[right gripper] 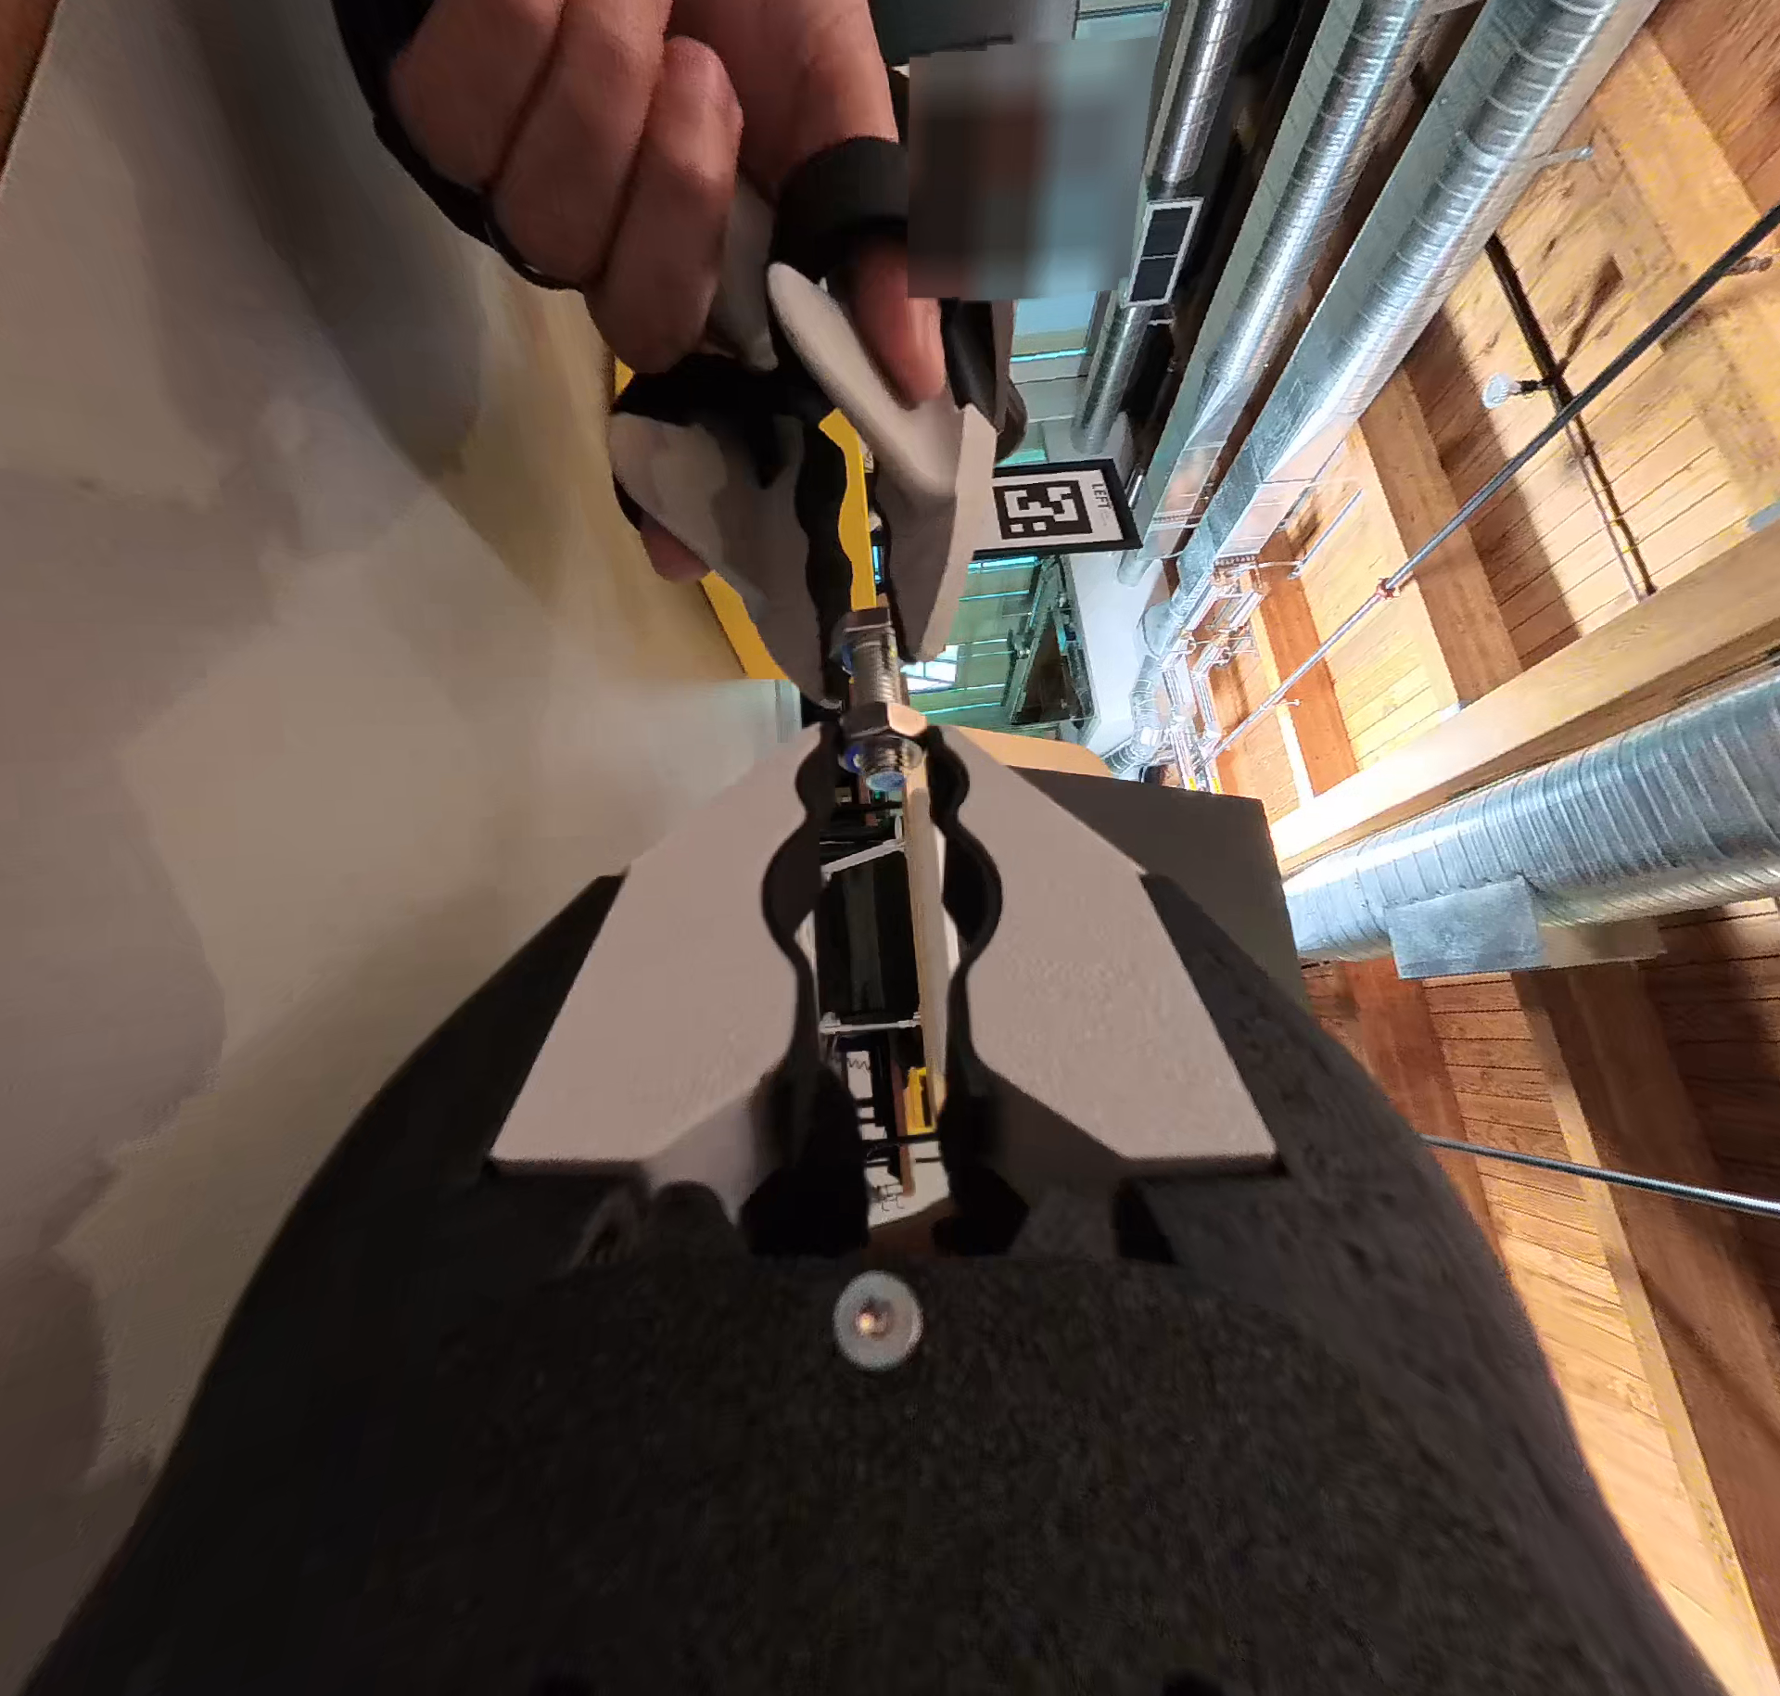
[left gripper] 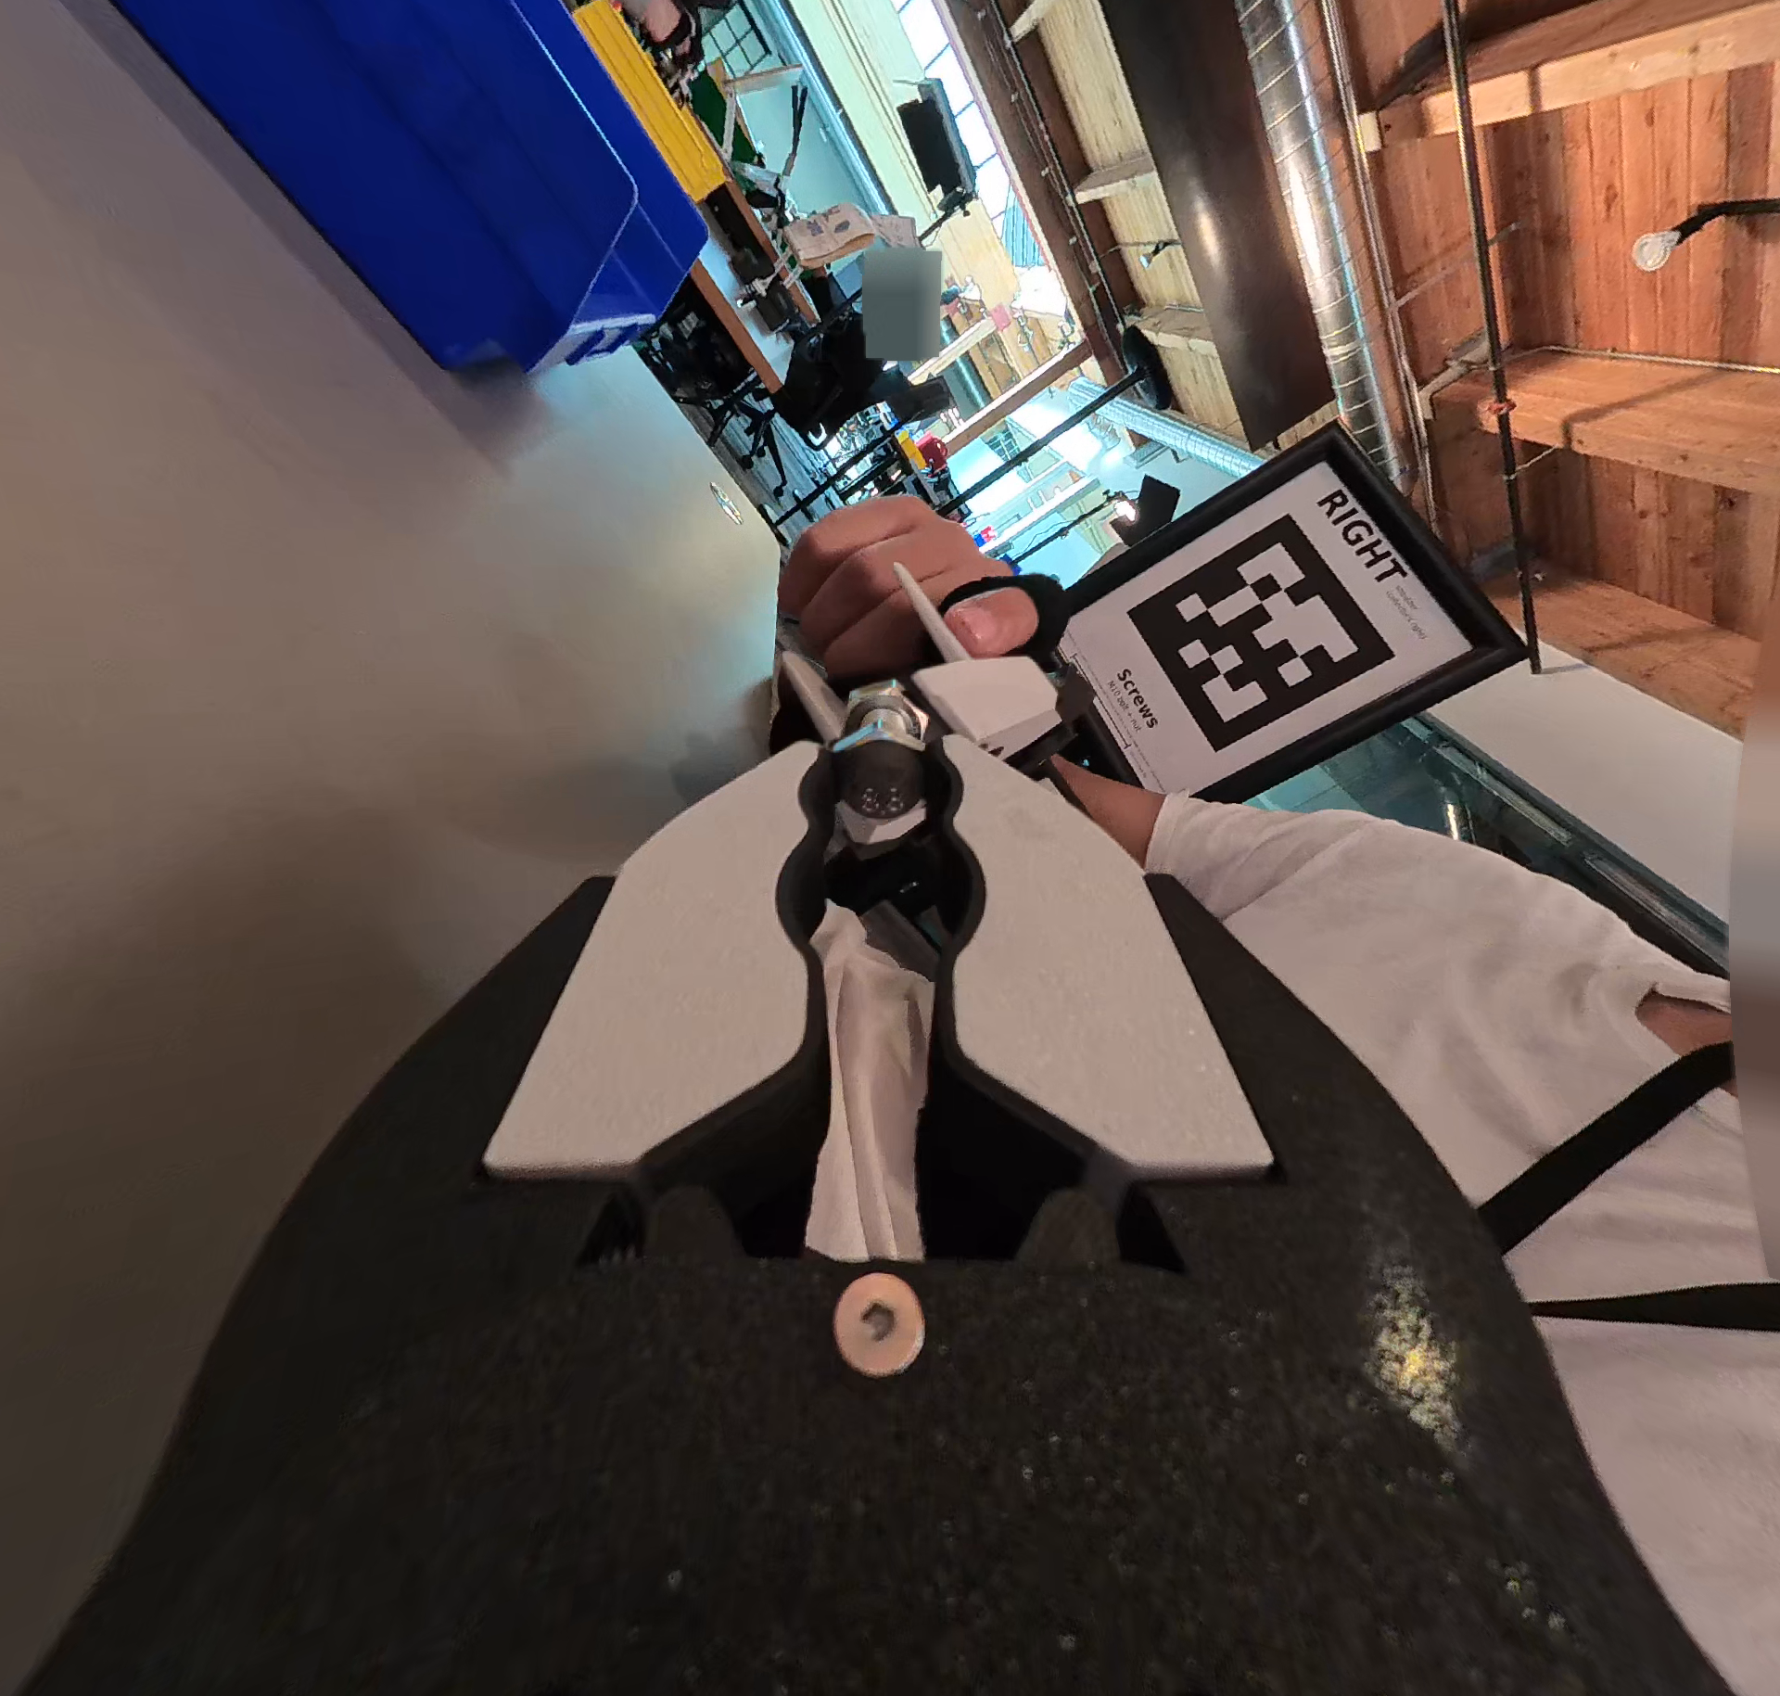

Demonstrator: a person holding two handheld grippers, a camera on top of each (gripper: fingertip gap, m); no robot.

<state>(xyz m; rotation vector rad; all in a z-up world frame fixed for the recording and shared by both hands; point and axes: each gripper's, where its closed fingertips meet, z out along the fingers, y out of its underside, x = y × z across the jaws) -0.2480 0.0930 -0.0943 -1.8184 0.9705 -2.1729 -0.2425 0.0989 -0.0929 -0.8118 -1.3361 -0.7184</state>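
The left hand-held gripper (left gripper: 878, 787) is pinching the hex head of a steel bolt (left gripper: 875, 783), pads pressing on its flats, with the shank pointing away towards the other gripper; the right hand-held gripper (right gripper: 878, 754) is pinching a nut (right gripper: 878, 723) sitting on the threaded shank, both held in the air above the white tabletop (left gripper: 289, 686). Judging from the threads showing between nut and head, the nut is sitting partway along the shank; a blue bin (left gripper: 385, 128) and a framed marker card (left gripper: 1281, 629) are standing nearby.
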